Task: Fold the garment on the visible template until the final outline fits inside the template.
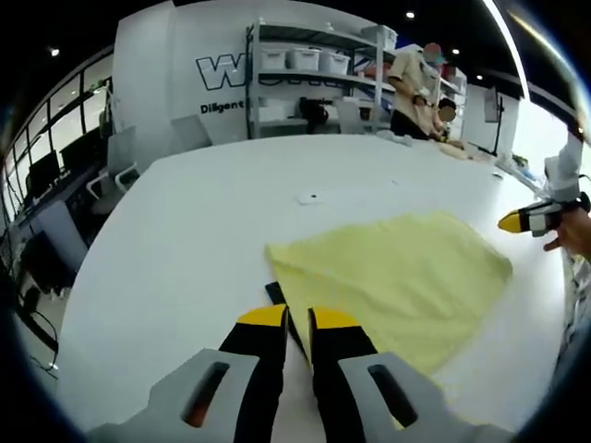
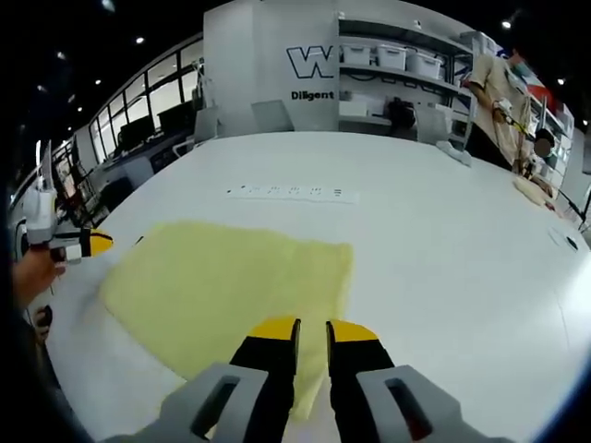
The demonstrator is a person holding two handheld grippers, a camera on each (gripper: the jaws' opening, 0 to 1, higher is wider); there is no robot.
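Observation:
A pale yellow garment [image 1: 406,277] lies folded and flat on the white table [image 1: 203,231]. A black piece of template marking [image 1: 275,293] peeks out at its near corner; the rest is hidden under the cloth. My left gripper [image 1: 297,319] hovers just before that corner, its jaws drawn together to a narrow slit with nothing in them. My right gripper [image 2: 312,329] hangs over the garment [image 2: 231,286] near its edge, jaws equally close and holding nothing. Each gripper also shows from the other side, held by a hand: right gripper [image 1: 531,220], left gripper [image 2: 81,244].
A small flat object [image 1: 307,197] and a row of sockets [image 2: 291,192] sit farther out on the table. People stand at the far end by a shelf with bins [image 1: 314,65]. Office chairs [image 1: 115,166] line the left edge.

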